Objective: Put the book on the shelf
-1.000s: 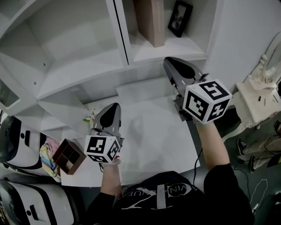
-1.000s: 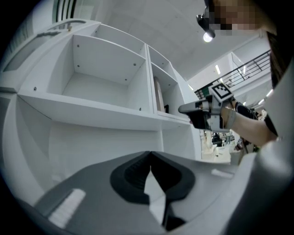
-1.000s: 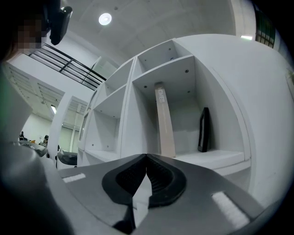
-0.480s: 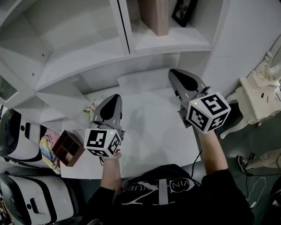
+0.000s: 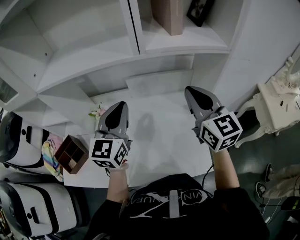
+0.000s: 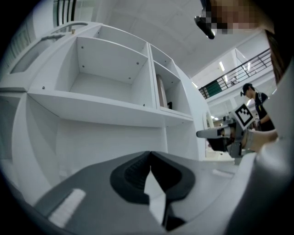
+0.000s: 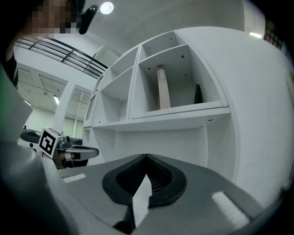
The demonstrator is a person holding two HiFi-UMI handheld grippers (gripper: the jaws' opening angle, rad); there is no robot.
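A tan book (image 5: 168,15) stands upright in the right compartment of the white shelf (image 5: 183,44); the same book (image 7: 162,87) shows in the right gripper view, and as a thin edge (image 6: 160,91) in the left gripper view. My right gripper (image 5: 191,90) hovers over the white desk (image 5: 159,136) below that compartment, jaws shut and empty. My left gripper (image 5: 121,104) hangs over the desk's left part, also shut with nothing in it. Each gripper sees the other: the right gripper (image 6: 202,134) in the left gripper view, the left gripper (image 7: 92,151) in the right gripper view.
A dark picture frame (image 5: 200,9) leans beside the book. A small flower bunch (image 5: 97,112) lies on the desk by my left gripper. A brown compartment box (image 5: 71,153) sits at the desk's left edge. An ornate white side table (image 5: 276,108) stands at the right.
Both grippers have drawn back from the shelf toward the person. The right gripper came down and away from the book's compartment. Jaws stayed shut.
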